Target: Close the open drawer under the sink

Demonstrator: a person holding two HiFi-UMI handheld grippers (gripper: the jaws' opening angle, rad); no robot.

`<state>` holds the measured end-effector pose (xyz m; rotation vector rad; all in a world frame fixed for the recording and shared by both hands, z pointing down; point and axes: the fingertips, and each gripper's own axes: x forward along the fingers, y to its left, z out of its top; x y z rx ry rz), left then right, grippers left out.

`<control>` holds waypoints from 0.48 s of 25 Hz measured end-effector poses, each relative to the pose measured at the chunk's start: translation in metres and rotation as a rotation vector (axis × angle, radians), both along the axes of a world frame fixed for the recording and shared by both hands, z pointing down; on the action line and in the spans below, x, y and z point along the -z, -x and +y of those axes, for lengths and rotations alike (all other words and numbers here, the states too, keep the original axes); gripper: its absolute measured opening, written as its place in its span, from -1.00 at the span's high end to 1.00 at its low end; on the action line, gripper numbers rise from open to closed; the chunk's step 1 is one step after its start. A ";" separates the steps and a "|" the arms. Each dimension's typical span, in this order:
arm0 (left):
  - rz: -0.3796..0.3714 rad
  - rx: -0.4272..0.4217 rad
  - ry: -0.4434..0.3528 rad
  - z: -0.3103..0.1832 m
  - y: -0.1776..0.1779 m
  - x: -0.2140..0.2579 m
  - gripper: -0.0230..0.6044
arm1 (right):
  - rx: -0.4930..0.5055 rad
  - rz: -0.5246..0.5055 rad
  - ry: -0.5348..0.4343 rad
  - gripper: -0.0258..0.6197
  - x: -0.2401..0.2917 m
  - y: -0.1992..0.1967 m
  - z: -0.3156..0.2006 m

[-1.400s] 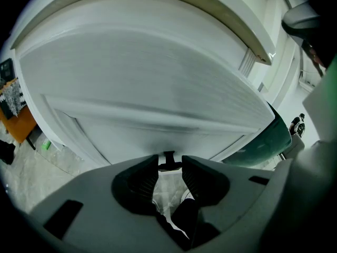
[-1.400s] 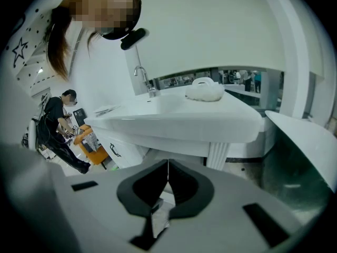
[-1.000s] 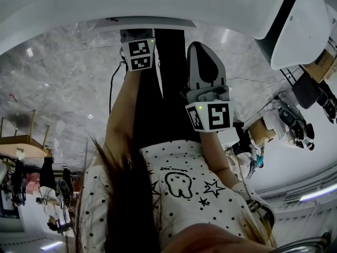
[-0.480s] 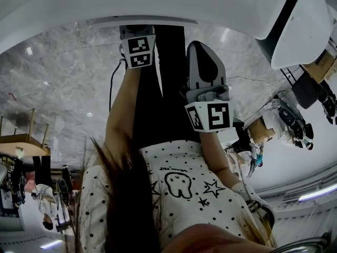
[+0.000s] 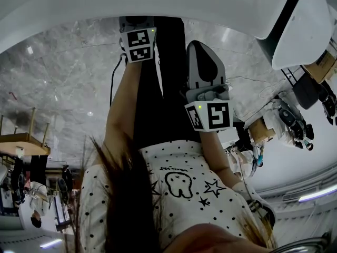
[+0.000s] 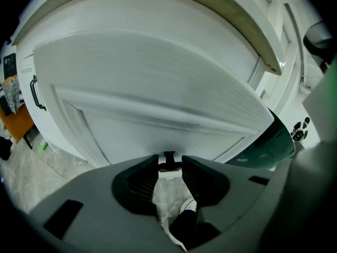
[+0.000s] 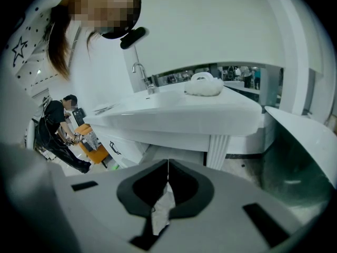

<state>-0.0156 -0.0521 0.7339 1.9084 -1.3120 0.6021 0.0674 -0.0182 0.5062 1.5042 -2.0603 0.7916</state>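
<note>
The white drawer front (image 6: 158, 99) fills the left gripper view, under the curved counter edge (image 6: 247, 30). My left gripper (image 6: 169, 165) is right against it, jaws held a narrow gap apart with a small black drawer handle (image 6: 168, 159) between the tips. In the head view the left gripper (image 5: 138, 44) reaches out to the white cabinet (image 5: 158, 4) at the top. My right gripper (image 5: 210, 112) hangs back by my leg, shut and empty; its own view shows the tips (image 7: 168, 165) meeting and the white sink counter (image 7: 174, 112) with a faucet (image 7: 142, 75).
A second black handle (image 6: 36, 91) is on the neighbouring cabinet at the left. A white bundle (image 7: 204, 86) lies on the counter. A bystander (image 7: 60, 125) bends over at the far left. Grey marble floor (image 5: 52, 88) lies below; a white fixture (image 5: 300, 30) stands at the right.
My left gripper has moved a little forward, toward the cabinet. The right gripper has stayed put.
</note>
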 end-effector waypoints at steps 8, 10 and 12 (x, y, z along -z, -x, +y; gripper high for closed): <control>0.003 0.007 -0.012 -0.014 0.000 0.005 0.48 | -0.003 -0.002 0.003 0.88 0.001 0.000 -0.005; 0.001 0.007 -0.012 -0.015 -0.001 0.005 0.48 | -0.005 -0.003 0.005 0.88 0.001 -0.002 -0.005; -0.001 0.006 -0.011 -0.015 -0.001 0.005 0.48 | -0.007 -0.005 0.005 0.88 0.001 -0.002 -0.005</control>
